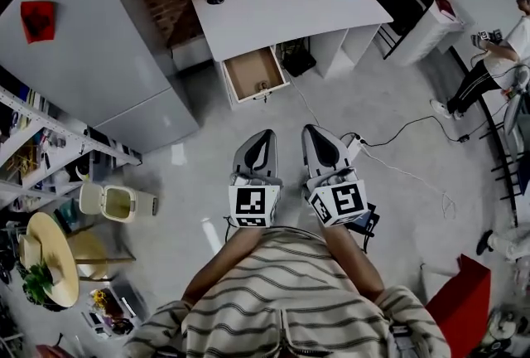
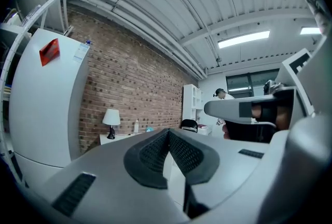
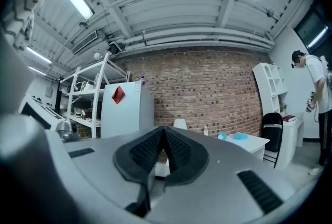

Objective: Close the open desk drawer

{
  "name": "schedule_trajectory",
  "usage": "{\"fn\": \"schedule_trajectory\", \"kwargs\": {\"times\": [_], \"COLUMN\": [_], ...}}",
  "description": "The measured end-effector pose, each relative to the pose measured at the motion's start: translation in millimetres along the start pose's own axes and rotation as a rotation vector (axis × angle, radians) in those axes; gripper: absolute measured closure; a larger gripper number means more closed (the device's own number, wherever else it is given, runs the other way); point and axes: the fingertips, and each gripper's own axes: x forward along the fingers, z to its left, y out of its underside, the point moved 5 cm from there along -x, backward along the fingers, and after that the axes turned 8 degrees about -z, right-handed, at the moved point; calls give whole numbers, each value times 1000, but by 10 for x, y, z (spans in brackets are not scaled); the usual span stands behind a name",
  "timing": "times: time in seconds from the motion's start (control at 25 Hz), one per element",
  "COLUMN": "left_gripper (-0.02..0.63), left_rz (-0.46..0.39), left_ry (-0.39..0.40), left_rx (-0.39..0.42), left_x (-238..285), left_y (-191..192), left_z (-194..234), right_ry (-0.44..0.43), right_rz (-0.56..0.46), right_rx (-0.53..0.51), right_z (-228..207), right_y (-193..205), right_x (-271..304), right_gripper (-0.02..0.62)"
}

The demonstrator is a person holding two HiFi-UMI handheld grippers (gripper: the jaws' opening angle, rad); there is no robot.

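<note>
"While the drawer of the white desk stands pulled out, where are the grippers?"

"Well short of it. The left gripper and the right gripper point level, side by side, each with jaws pressed together and nothing held. The drawer lies at twelve o'clock, a shade toward eleven."

"Best way to shut it?"

"Probably meet the front panel squarely near its middle with closed tips, then push straight so it doesn't skew."

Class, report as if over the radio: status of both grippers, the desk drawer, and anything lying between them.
Left gripper and right gripper shut, empty, short of the desk. Drawer open, untouched. Cable on the floor between.
</note>
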Motion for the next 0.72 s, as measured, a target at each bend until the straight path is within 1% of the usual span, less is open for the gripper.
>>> {"fn": "schedule_trajectory", "kwargs": {"times": [0.24,0.44,0.56,0.72], "left_gripper": [600,600,600,600], "left_rz": [15,35,35,33], "left_ry": [-32,-87,-122,-134], "left_rx": [18,30,33,43], "left_x": [445,990,1357,1925], "left_y": [191,342,408,481], "left_z": [142,365,455,488], "right_ry": [-40,-69,-100,-114], "right_rz": [-9,-19,-16,2], "right_rx": [-14,39,26,9], "right_z": [-279,-697,-949,-1362], "right_y": [223,478,559,651], "right_x": [366,894,1233,1663], "right_gripper": [584,584,584,584]}}
